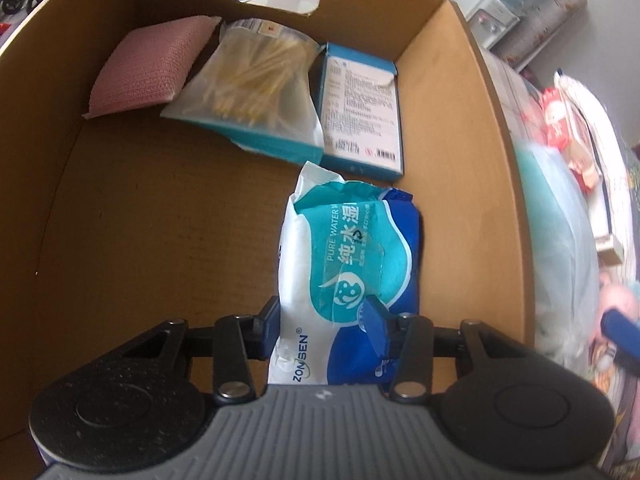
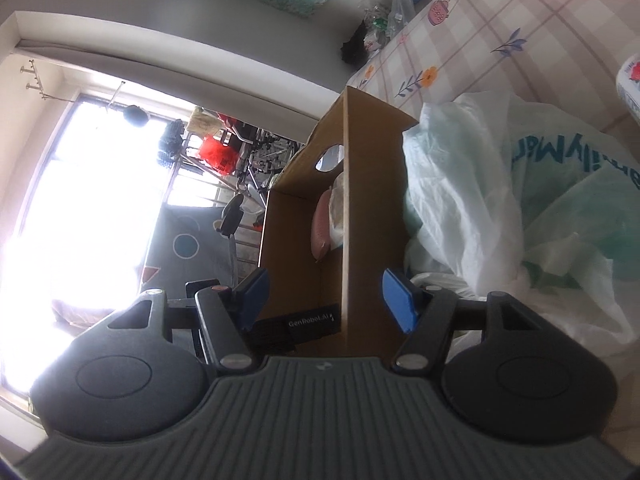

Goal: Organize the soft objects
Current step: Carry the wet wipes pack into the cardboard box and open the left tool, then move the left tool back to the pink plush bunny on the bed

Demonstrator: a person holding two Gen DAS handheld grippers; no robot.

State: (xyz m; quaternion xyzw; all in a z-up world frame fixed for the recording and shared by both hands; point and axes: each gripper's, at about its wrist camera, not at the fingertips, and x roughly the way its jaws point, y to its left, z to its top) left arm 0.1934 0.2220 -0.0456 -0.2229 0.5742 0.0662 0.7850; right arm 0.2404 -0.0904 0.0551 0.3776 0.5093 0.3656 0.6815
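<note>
Left gripper (image 1: 325, 326) clamps wet-wipes pack (image 1: 348, 264) at near end, lower centre, inside cardboard box (image 1: 472, 128); pack soft, squashy, slick film, likely sags. Right gripper (image 2: 328, 300) open, empty.

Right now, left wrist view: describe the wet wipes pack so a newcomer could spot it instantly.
Look inside the open cardboard box. Near its right wall, in front of the blue-edged cartons, lies the wet wipes pack, between the fingers of the left hand-held gripper. It is the only soft, crinkled pouch: white with teal and dark blue panels, unlike the pink sponge and clear bag of cotton swabs at the back.
</note>
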